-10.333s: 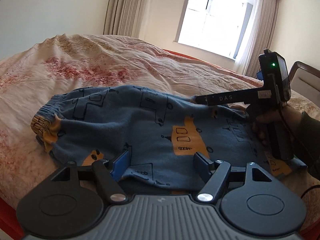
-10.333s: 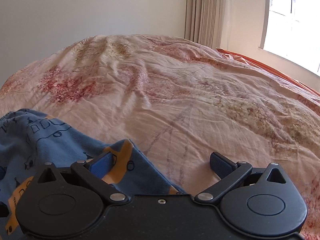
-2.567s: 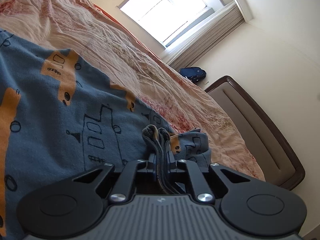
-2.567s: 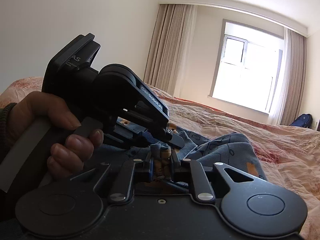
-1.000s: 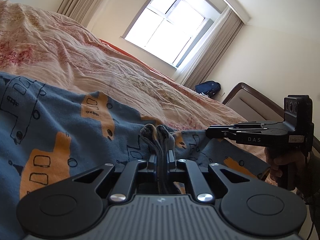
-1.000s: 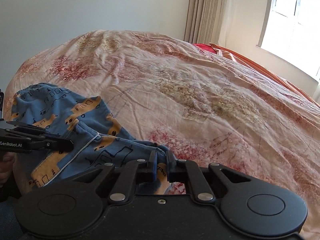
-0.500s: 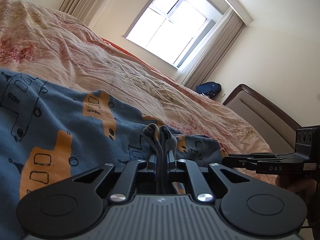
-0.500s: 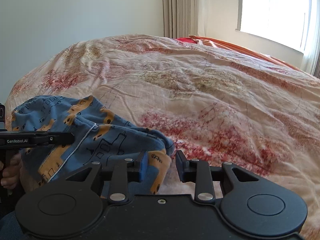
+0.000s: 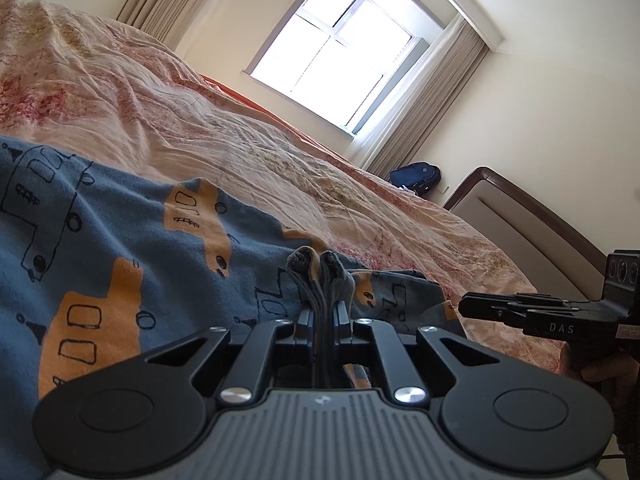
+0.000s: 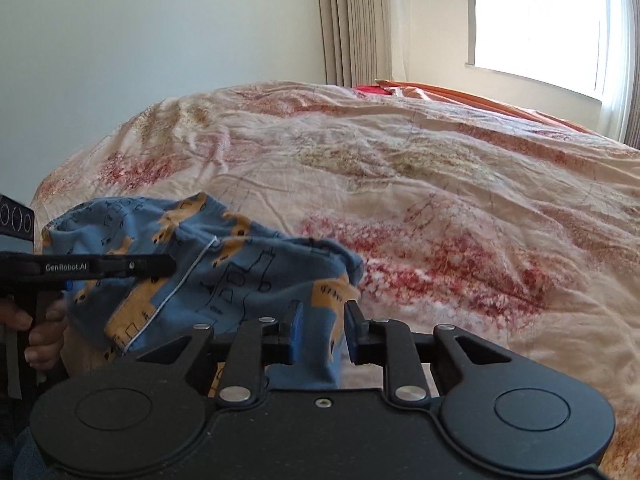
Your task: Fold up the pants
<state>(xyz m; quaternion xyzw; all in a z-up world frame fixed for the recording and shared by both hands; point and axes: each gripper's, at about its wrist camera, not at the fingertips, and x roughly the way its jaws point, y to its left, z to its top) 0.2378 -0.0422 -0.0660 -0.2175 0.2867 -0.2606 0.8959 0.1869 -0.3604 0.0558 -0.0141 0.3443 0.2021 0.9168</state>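
1. My left tongs [image 9: 320, 312] are clamped on a bunched edge of the pants [image 9: 120, 248], which spread over the bed [image 9: 240, 152] to their left.
2. My right tongs [image 10: 320, 330] are closing, blue cloth between the pads, not yet pinched.
3. I judge both grips need every layer before lifting.

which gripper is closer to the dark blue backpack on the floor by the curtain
Right. In the left wrist view the right gripper sits on the side toward the dark blue backpack; the left gripper, clamping the blue patterned pants, is farther away.
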